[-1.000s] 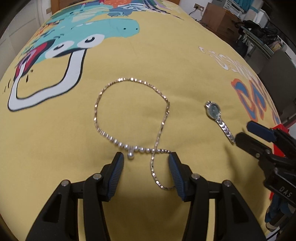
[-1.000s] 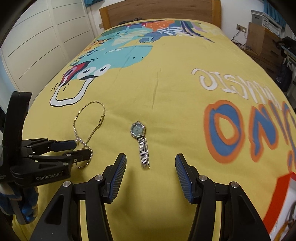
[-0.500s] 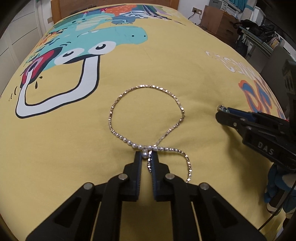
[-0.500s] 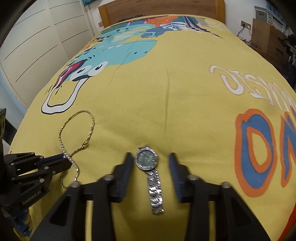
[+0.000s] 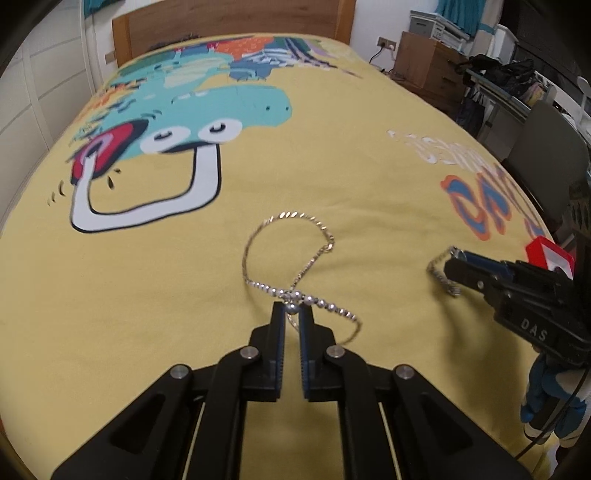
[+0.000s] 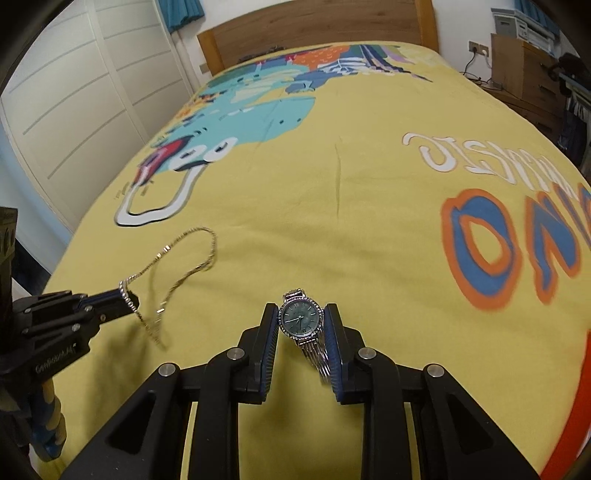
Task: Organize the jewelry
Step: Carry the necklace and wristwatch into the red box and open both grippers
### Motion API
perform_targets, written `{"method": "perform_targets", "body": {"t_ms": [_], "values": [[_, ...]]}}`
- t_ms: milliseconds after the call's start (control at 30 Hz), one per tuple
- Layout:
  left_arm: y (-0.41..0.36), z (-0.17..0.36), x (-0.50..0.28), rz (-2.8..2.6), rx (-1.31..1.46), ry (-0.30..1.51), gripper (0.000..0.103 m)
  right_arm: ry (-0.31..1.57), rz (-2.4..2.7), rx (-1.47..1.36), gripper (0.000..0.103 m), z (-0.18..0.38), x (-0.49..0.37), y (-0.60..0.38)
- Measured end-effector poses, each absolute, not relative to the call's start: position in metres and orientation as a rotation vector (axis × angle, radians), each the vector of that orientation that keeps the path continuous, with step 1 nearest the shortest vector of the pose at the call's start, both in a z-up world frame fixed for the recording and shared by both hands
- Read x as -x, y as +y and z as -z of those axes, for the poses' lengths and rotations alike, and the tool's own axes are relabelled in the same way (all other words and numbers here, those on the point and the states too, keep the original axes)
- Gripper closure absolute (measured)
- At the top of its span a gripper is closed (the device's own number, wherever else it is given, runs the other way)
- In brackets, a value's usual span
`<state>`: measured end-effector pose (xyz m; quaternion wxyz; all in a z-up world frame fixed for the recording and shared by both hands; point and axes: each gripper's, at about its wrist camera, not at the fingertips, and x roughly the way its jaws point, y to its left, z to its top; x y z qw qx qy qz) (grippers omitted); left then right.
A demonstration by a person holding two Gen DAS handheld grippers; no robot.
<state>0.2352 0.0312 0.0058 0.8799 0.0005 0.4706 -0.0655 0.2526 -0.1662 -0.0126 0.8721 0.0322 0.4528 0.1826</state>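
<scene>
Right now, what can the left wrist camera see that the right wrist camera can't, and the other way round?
Only the left wrist view shows the pearl pendant pinched in the left gripper, and a red box at the right edge.

Only the right wrist view shows the watch face with its green dial, clamped in the right gripper, and the white wardrobe doors.

Both show the necklace, the watch's metal band, the yellow dinosaur bedspread and the wooden headboard.

Yellow cartoon-print bedspread (image 6: 369, 236); the necklace's (image 5: 291, 236) far loop seemingly trails on it.
</scene>
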Motion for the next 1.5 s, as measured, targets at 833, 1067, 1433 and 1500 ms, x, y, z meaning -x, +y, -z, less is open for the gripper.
{"method": "perform_targets", "body": {"t_ms": [833,1067,1433,1500], "values": [[-0.039,-0.151,-0.082,0.262,-0.131,0.756,0.097,0.756,-0.346,-0.087,0.078,-0.112,-0.060,-0.232],[-0.109,-0.182,-0.068,0.365,-0.158,0.707,0.097,0.731,-0.253,-0.099,0.078,-0.131,-0.035,-0.293],[-0.253,-0.201,-0.112,0.522,-0.192,0.677,0.097,0.735,-0.081,-0.129,0.078,-0.126,-0.057,-0.425],[-0.281,-0.197,-0.124,0.546,-0.200,0.677,0.097,0.740,-0.062,-0.138,0.078,-0.121,-0.064,-0.442]]}}
